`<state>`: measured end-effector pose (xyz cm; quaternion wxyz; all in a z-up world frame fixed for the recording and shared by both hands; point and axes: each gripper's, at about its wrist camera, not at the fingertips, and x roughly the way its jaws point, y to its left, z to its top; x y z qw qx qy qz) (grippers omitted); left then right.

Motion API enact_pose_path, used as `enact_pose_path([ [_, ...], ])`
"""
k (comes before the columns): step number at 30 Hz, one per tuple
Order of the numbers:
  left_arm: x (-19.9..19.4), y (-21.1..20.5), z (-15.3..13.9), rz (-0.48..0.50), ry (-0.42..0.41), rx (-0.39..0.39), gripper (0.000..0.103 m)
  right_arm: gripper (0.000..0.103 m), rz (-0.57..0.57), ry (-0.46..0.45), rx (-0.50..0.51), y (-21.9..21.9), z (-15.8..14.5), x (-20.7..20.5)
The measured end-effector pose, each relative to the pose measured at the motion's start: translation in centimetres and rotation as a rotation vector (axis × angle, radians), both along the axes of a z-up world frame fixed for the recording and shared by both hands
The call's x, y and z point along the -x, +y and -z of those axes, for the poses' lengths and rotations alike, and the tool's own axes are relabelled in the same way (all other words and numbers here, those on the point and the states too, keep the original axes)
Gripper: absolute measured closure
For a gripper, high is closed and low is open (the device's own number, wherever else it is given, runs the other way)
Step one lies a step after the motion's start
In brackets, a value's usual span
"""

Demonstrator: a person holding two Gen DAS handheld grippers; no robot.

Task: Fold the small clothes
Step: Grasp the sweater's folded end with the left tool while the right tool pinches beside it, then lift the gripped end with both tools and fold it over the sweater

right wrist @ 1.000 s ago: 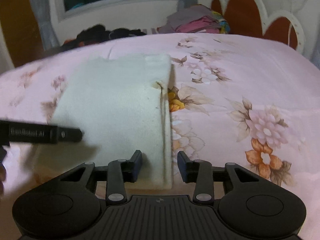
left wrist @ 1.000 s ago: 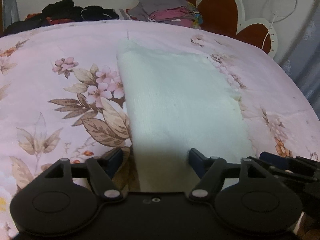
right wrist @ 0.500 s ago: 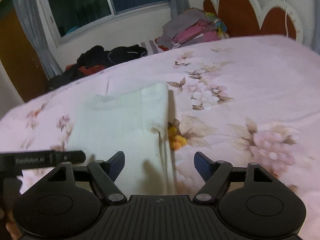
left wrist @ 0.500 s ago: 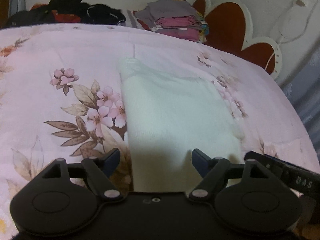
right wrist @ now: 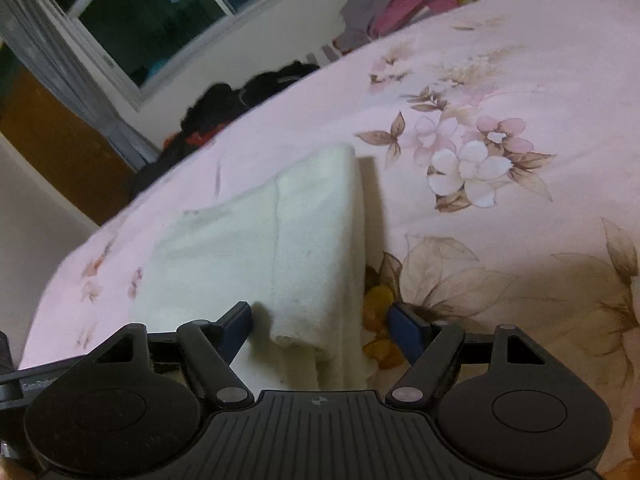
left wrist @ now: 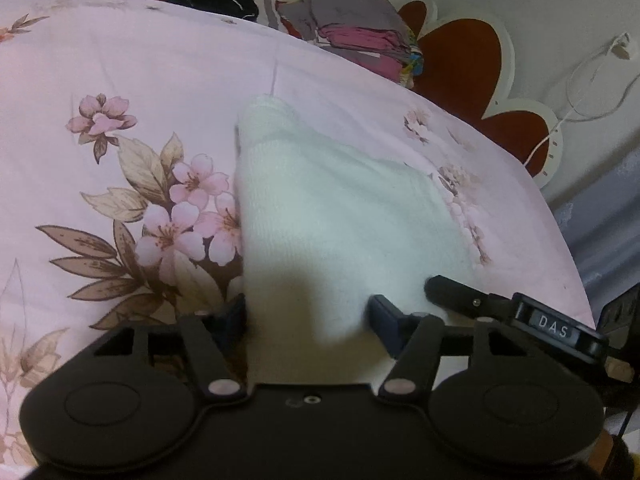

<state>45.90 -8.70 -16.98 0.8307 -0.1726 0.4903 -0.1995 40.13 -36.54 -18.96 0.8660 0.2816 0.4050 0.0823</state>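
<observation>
At the lower middle of both views, the white cloth [left wrist: 344, 216] lies folded on the bed [left wrist: 120, 64]. Left gripper [left wrist: 308, 312] and right gripper [right wrist: 320, 320] each straddle its near edge, jaws spread, pinching nothing. One more fold looks left. No containers show; a folded pile [left wrist: 352, 32] sits upper centre.

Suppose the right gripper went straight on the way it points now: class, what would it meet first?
Most likely the white cloth. The right gripper stands open, and the cloth's near folded edge already lies between its fingers. Whether they touch it is unclear. Beyond it lies the floral bedsheet.
</observation>
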Motion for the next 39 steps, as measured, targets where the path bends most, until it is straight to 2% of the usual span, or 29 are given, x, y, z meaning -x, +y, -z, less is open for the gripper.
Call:
enact_pose_path([
  [1, 0.0, -0.1, -0.1, -0.002, -0.001, -0.002, 0.046, 0.036, -0.008, -0.001, 0.000, 0.0, 0.0, 0.0],
  [2, 0.1, -0.2, -0.2, -0.009, -0.005, -0.007, 0.050, 0.059, -0.027, 0.005, -0.028, 0.1, 0.0, -0.1],
  [3, 0.1, -0.4, -0.4, -0.013, -0.007, -0.012, 0.051, 0.060, -0.030, 0.014, -0.056, 0.0, 0.1, -0.2],
  [5, 0.3, -0.9, -0.7, -0.016, -0.020, -0.033, 0.056, 0.061, -0.048, -0.002, -0.024, 0.4, -0.1, -0.1],
  [8, 0.5, -1.6, -1.2, -0.013, -0.043, -0.067, 0.062, 0.064, -0.028, 0.000, -0.058, 0.0, 0.3, 0.0],
  [10, 0.7, -1.7, -1.8, -0.021, -0.056, -0.077, 0.065, 0.070, -0.020, -0.007, -0.075, 0.1, -0.3, 0.4],
  [13, 1.1, -1.7, -2.8, -0.014, -0.085, -0.086, 0.071, 0.071, -0.034, -0.043, -0.073, 0.2, -1.4, 1.0],
  [22, 3.0, 0.9, -6.2, -0.004, -0.151, -0.078, 0.071, 0.072, -0.083, -0.103, -0.107, 4.0, -5.2, 1.8],
  [29, 4.4, 8.8, -8.9, -0.043, -0.180, -0.078, 0.071, 0.072, -0.126, -0.134, -0.129, 11.1, -7.9, 2.2],
  [39, 4.8, 25.2, -9.5, -0.090, -0.187, -0.085, 0.071, 0.072, -0.169, -0.146, -0.138, 29.1, -8.6, 1.4],
])
